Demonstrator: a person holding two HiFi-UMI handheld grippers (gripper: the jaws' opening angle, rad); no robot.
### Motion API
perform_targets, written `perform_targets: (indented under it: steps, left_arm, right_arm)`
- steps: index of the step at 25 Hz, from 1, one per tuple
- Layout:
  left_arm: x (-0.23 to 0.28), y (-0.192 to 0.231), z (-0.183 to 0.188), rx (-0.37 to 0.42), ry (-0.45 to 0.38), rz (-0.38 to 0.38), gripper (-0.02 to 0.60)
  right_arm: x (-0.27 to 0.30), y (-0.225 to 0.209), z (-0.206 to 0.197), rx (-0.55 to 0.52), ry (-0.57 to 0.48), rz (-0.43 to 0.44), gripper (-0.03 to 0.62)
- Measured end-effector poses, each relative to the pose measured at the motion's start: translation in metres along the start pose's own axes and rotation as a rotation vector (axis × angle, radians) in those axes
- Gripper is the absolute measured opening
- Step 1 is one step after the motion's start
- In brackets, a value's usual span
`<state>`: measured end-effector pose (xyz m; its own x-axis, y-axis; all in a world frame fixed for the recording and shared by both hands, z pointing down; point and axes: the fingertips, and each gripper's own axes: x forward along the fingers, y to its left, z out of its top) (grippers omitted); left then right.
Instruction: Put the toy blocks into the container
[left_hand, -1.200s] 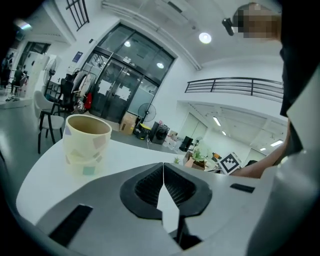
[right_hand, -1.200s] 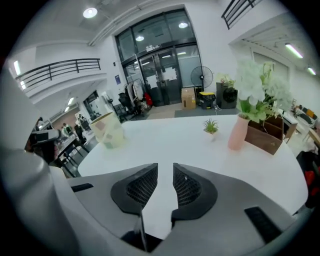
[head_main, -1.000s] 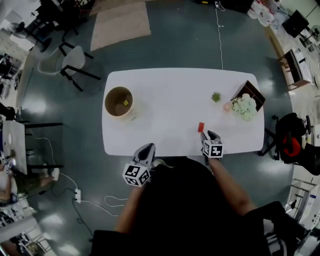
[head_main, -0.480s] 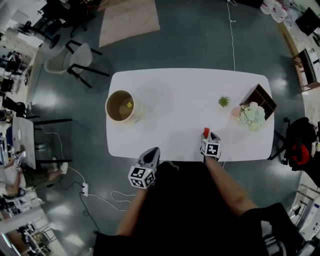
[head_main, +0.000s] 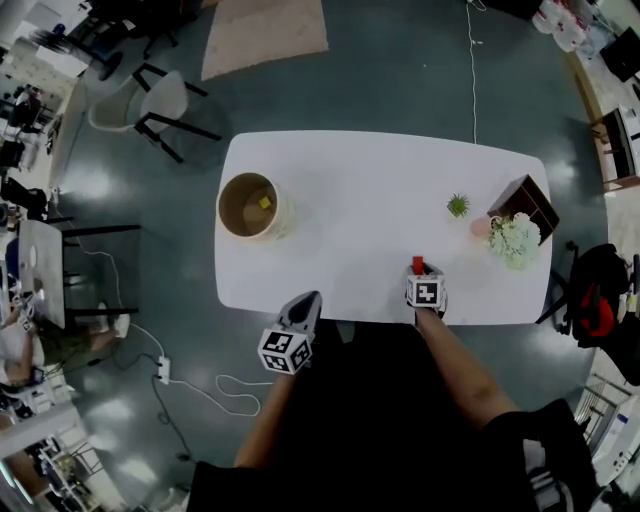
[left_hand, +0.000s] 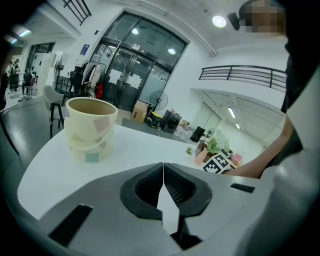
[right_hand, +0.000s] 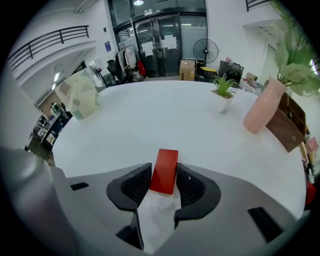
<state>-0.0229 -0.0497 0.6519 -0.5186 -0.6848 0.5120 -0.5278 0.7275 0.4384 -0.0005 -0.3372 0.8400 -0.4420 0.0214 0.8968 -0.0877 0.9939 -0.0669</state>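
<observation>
Yellow piece (head_main: 264, 202) in container (head_main: 224, 205) too small to identify, bench's (head_main: 350, 200) six o'clock edge hidden by the person (head_main: 380, 420), vase's (right_hand: 263, 107) leaves (right_hand: 292, 55) cut off at two o'clock

- red block (right_hand: 164, 171): plain red, between right gripper (right_hand: 163, 169) jaws, which have just been closing on it
- container (left_hand: 91, 129), ahead-left of left gripper (left_hand: 163, 167): cream, with pastel green, pink and tan squares
- table (head_main: 350, 230): white
- vase (right_hand: 263, 107), ahead-right of right gripper: pink
- both grippers: grey, black pads (right_hand: 132, 185), black-and-white marker cubes (head_main: 285, 351)

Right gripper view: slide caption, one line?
Right gripper jaws just closing onto flat red rectangular toy block on white table.
</observation>
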Motion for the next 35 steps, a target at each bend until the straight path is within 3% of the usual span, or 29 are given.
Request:
perform_targets:
  steps: [4, 10, 19, 29, 35]
  left_arm:
    - [-0.005, 0.022, 0.016, 0.016, -0.023, -0.044, 0.005]
    - [-0.031, 0.054, 0.05, 0.096, -0.055, -0.162, 0.005]
    - [-0.07, 0.119, 0.081, 0.151, -0.096, -0.209, 0.005]
    - [-0.104, 0.184, 0.118, 0.117, -0.193, -0.157, 0.005]
    - [-0.12, 0.21, 0.12, 0.082, -0.21, -0.14, 0.005]
  right_arm:
    - [-0.014, 0.01, 0.013, -0.019, -0.02, -0.008, 0.143]
    - [-0.046, 0.034, 0.049, 0.066, -0.07, -0.003, 0.14]
    - [-0.077, 0.126, 0.133, -0.014, -0.159, 0.081, 0.137]
    - [-0.088, 0.217, 0.199, -0.217, -0.152, 0.145, 0.124]
    - [-0.097, 0.254, 0.218, -0.258, -0.175, 0.182, 0.123]
